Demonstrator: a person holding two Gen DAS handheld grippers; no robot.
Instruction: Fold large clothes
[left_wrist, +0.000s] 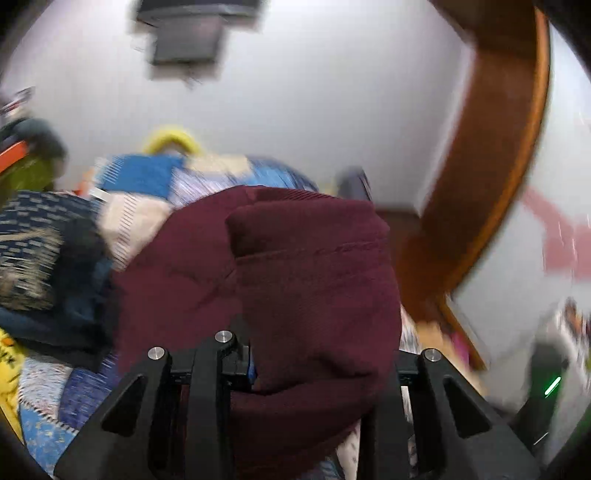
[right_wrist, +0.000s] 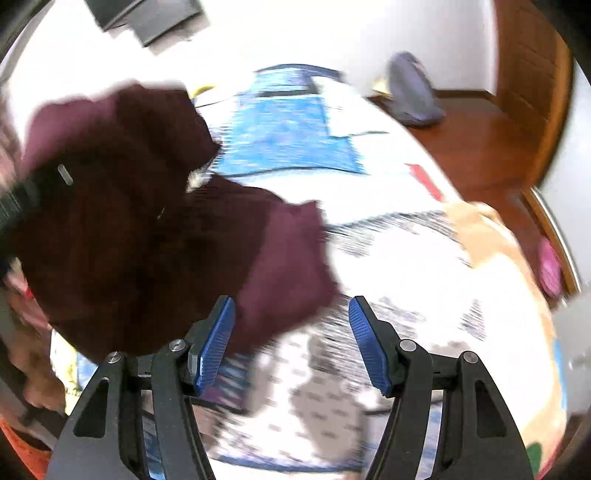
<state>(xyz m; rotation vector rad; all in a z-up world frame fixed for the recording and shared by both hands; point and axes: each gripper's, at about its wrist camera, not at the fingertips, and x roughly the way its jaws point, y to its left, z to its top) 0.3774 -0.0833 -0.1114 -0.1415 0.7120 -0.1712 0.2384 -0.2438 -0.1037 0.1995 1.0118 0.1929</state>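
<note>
A maroon knit garment (left_wrist: 295, 280) is bunched over my left gripper (left_wrist: 288, 369) and hides its fingertips; it hangs lifted above the bed, so the jaws' state is hidden. In the right wrist view the same garment (right_wrist: 147, 236) hangs at the left, above the patchwork bedspread (right_wrist: 388, 266). My right gripper (right_wrist: 291, 343) is open and empty, its blue pads (right_wrist: 365, 343) wide apart, just right of the garment's lower edge. Both views are motion-blurred.
A pile of dark blue patterned clothes (left_wrist: 40, 251) lies at the left on the bed. A wooden door frame (left_wrist: 491, 177) and brown floor (right_wrist: 480, 147) lie to the right. A grey-blue bundle (right_wrist: 412, 92) sits on the floor beyond the bed.
</note>
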